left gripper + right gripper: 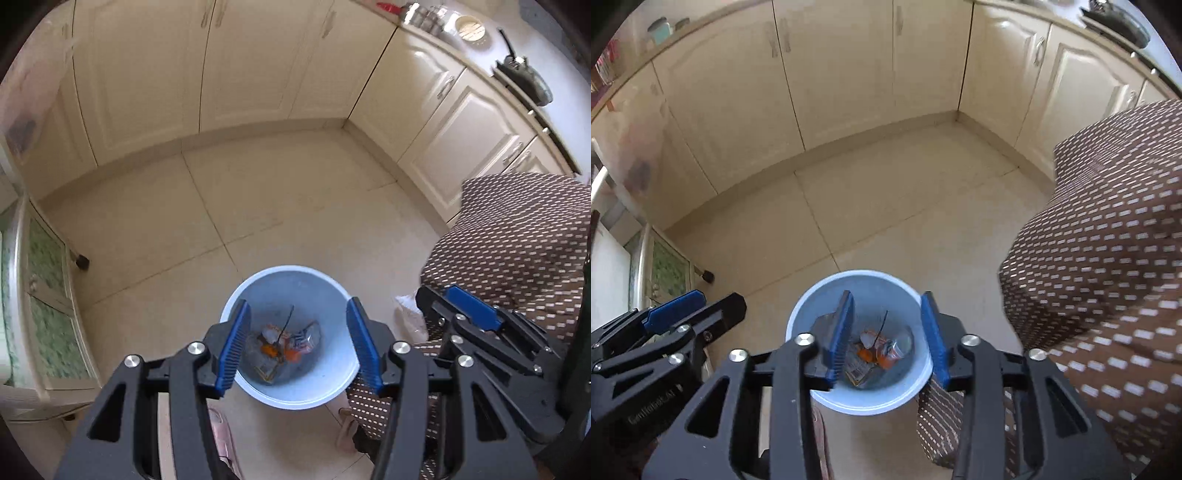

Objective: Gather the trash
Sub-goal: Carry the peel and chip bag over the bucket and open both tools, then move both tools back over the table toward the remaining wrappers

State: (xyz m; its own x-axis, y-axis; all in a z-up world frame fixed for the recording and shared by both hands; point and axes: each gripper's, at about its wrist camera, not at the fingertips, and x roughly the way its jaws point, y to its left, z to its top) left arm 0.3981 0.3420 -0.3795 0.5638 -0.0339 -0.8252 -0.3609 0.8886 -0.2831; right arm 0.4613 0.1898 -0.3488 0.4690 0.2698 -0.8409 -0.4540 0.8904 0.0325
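Observation:
A pale blue bin [255,284] stands on the tiled floor, seen from above in both wrist views. At its bottom lies trash [284,343]: orange and white wrappers, a clear plastic piece and a thin dark stick. My left gripper [300,347] hovers over the bin, open, with nothing between its blue pads. My right gripper [888,338] hangs over the same bin [812,295], also open and empty, with the trash [875,350] far below it. Each gripper shows at the edge of the other's view: the right gripper [471,308] and the left gripper [672,314].
Cream cabinets [240,74] line the far walls, with a countertop and a dark pan [524,77] at upper right. Brown cloth with pale dashes [1108,258] fills the right side. A glass-fronted cupboard [48,295] stands left, beside a black furniture foot [82,261]. A pink slipper [221,432] lies near the bin.

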